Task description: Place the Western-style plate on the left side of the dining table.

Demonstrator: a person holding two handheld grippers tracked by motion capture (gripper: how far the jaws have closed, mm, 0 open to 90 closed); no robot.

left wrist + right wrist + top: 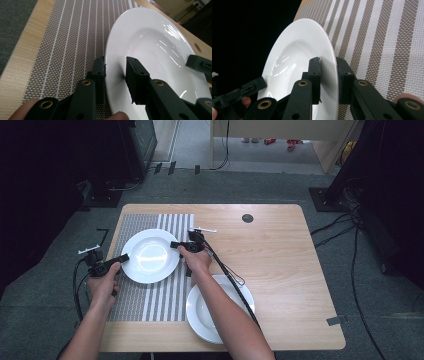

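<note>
A: Entry, plate position. A white plate [150, 256] sits over the striped placemat [150, 305] on the left half of the wooden table [280, 270]. A second white plate [200, 317] lies near the front edge, partly under the person's right forearm.

B: Left gripper [121, 258] state?

A: In the left gripper view, its jaws straddle the plate's rim [112, 62], one under the rim against the mat side, one over the inner face. A visible gap remains between the upper jaw and the rim, so I log it as spread, not clamped.

B: And the right gripper [176, 245]?

A: In the right gripper view, both jaws press flat on either side of the rim [329, 75]. It grips the plate. In the high view it meets the plate's right edge, opposite the left gripper.

B: Is the plate flat on the mat?

A: Cannot tell from the high view. In both gripper views the plate looks tilted against the mat [387, 50], but the cameras turn with the hands, so I leave it unrecorded.

B: Other items?

A: A dark round hole [247, 218] in the tabletop near the far edge. Cables [235, 280] trail from the right gripper across the second plate.
</note>
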